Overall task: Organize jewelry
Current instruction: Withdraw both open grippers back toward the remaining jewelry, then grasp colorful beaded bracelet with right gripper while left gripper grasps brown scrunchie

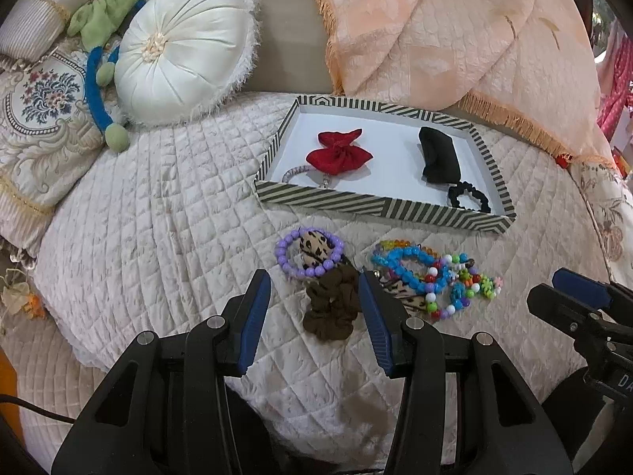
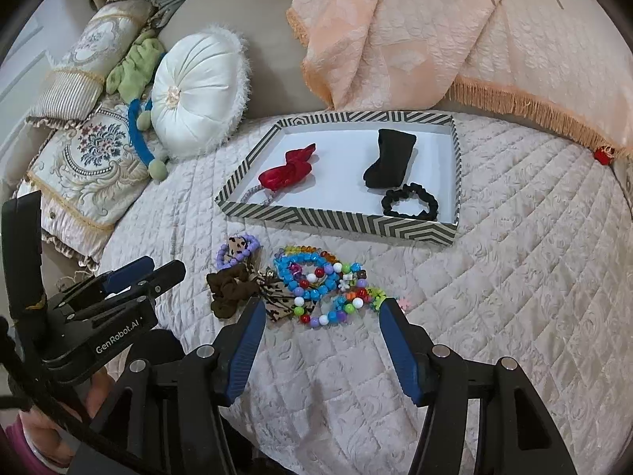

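A striped box lid tray [image 1: 379, 202] [image 2: 336, 219] lies on the quilted bed. It holds a red bow [image 1: 339, 153] [image 2: 288, 172], a black bow [image 1: 439, 155] [image 2: 389, 160], a black scrunchie [image 1: 469, 197] [image 2: 409, 202] and a pale bracelet [image 1: 294, 174]. In front of it lie a purple bead bracelet [image 1: 308, 257] [image 2: 237, 251] on a leopard piece, a brown scrunchie [image 1: 330, 304] [image 2: 229, 287], and a heap of blue and multicoloured bead bracelets [image 1: 431, 281] [image 2: 324, 289]. My left gripper [image 1: 314, 293] is open, straddling the brown scrunchie. My right gripper [image 2: 322, 310] is open, at the heap's near edge.
A white round cushion [image 1: 182, 55] [image 2: 198, 91], embroidered pillows [image 1: 43, 118] and a green and blue plush toy [image 1: 103, 79] lie at the left. A peach fringed blanket [image 1: 455, 31] [image 2: 435, 27] is draped behind the tray.
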The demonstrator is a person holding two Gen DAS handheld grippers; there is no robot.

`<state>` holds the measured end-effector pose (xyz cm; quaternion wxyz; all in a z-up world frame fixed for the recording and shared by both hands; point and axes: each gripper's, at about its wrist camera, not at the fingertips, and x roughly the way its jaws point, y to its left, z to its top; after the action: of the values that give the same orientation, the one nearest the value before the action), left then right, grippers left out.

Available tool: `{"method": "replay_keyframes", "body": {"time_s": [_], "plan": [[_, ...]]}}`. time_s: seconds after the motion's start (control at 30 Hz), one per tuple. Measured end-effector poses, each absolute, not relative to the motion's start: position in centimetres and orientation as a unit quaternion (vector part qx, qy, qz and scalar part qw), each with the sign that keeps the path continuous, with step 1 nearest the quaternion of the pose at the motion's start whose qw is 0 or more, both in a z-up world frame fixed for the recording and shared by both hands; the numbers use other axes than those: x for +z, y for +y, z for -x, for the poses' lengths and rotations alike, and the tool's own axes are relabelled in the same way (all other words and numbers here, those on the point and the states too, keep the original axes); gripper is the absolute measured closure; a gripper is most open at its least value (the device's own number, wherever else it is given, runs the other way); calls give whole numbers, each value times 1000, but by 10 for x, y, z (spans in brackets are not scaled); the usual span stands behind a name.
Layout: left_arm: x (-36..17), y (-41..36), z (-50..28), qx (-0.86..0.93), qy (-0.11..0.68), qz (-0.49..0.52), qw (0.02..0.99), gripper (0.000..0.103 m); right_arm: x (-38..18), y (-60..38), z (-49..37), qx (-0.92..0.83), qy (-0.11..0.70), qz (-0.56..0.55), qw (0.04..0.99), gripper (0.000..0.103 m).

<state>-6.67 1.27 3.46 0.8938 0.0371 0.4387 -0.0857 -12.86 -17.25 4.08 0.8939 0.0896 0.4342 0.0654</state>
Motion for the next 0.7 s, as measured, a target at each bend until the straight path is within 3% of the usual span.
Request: {"method": "replay_keyframes", "body": {"time_s": [0.37,0.7], "plan": [[30,18,71,-87,448,-33,889,57,38,-165,132,70,439,-80,892,44],[18,54,53,-109,501,44,857,57,23,-174,129,75,449,-70,887,45]]}}
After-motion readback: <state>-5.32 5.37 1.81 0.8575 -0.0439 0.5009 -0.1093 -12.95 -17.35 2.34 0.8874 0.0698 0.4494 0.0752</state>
